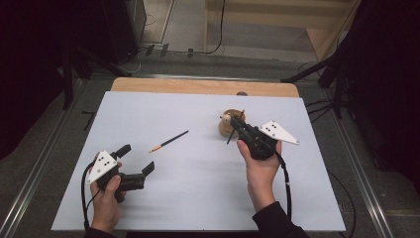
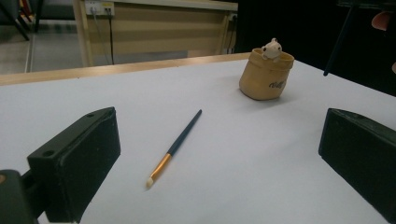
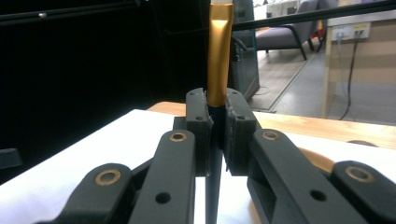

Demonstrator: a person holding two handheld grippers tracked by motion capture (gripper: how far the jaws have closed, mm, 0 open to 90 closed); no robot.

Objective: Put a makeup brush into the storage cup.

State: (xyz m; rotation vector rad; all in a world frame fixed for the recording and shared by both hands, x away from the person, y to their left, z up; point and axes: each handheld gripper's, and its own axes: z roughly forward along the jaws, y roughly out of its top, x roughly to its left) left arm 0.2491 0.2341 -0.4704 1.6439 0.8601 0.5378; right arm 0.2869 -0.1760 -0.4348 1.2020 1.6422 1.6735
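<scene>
Brush [image 3: 219,51] clamped between right claw [image 3: 217,121] jaws.

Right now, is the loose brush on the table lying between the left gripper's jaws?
No. The brush lies on the table ahead of the open left gripper, untouched.

Open table between left tongs [image 1: 135,157] and pot [image 2: 266,74]; lone brush [image 2: 175,147] lies across, seemingly flat.
</scene>
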